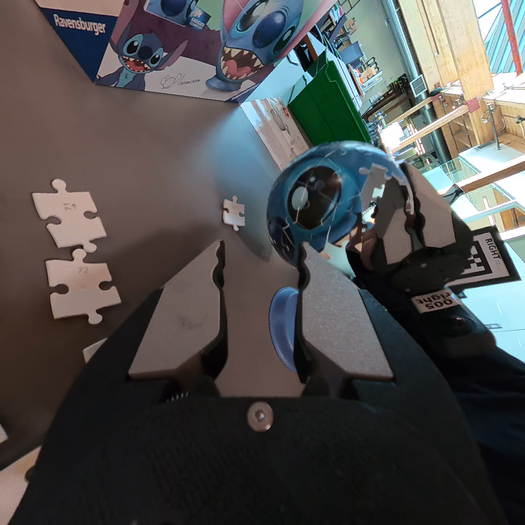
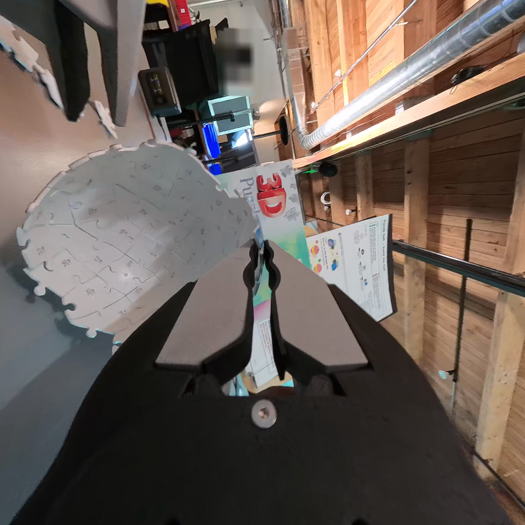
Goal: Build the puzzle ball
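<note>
The grey bench (image 1: 127, 147) carries the puzzle box (image 1: 159, 51) at its far edge. The left gripper (image 1: 260, 250) hangs over the bench with its jaws wide apart and nothing between them. Just ahead of it the right gripper (image 1: 397, 216) holds the partly built ball (image 1: 315, 196) up off the bench — its jaws are pinched on the ball's open rim, white shell inside (image 2: 122, 235) facing the right wrist view. A blue stand (image 1: 282, 326) shows beside the left gripper's right finger. Three loose white pieces lie face down: two big ones (image 1: 68, 214) (image 1: 82, 285) touching at the left, one small (image 1: 233, 212) near the ball.
</note>
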{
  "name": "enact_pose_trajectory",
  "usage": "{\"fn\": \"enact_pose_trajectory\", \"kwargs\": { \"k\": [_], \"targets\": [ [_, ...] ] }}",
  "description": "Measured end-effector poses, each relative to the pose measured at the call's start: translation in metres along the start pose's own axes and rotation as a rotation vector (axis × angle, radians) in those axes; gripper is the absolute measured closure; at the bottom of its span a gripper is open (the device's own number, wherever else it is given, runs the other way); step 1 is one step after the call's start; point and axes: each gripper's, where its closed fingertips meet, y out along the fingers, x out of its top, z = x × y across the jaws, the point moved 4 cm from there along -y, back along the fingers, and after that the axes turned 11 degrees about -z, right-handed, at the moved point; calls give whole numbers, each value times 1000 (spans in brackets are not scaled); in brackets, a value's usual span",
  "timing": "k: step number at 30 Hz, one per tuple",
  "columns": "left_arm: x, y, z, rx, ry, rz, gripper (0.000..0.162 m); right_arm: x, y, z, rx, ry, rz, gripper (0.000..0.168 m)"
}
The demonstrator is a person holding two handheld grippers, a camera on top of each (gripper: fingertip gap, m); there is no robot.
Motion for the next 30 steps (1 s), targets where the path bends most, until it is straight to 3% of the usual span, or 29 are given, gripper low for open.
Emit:
{"fn": "enact_pose_trajectory", "kwargs": {
  "k": [12, 26, 30],
  "targets": [
    [21, 35, -22, -41, 65, 46, 113, -28, 0, 6, 158, 228, 129, 168],
    [44, 81, -31, -119, 34, 79, 115, -87, 25, 15, 380, 678, 272, 168],
    [45, 80, -28, -126, 22, 76, 115, -91, 27, 18, 465, 750, 283, 159]
  ]
}}
